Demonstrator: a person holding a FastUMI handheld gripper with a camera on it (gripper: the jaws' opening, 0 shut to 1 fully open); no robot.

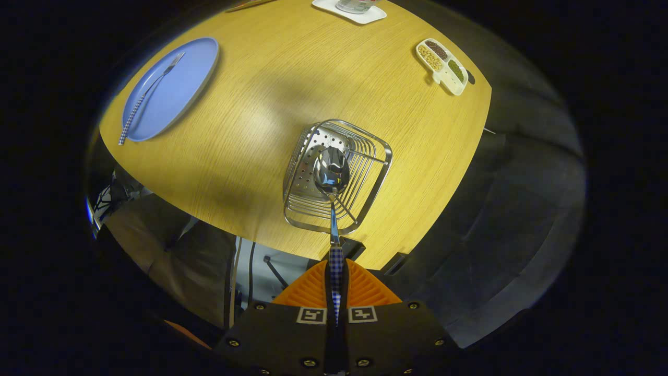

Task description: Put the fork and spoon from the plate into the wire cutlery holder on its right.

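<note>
My gripper [336, 279] is shut on the checked handle of a spoon [332, 177]. The spoon points ahead of the fingers, its shiny bowl hanging over the open top of the wire cutlery holder [365, 203], which stands on the wooden table [250, 104]. I look down on the holder from above. Far off to the left lies the blue plate [177, 99] with the fork [148, 94] on it, its checked handle sticking out over the plate's near rim.
A small divided dish [442, 65] with beans and seeds sits beyond the holder to the right. A white tray [350, 11] with a glass is at the far edge. The table's rounded near edge runs just ahead of the fingers.
</note>
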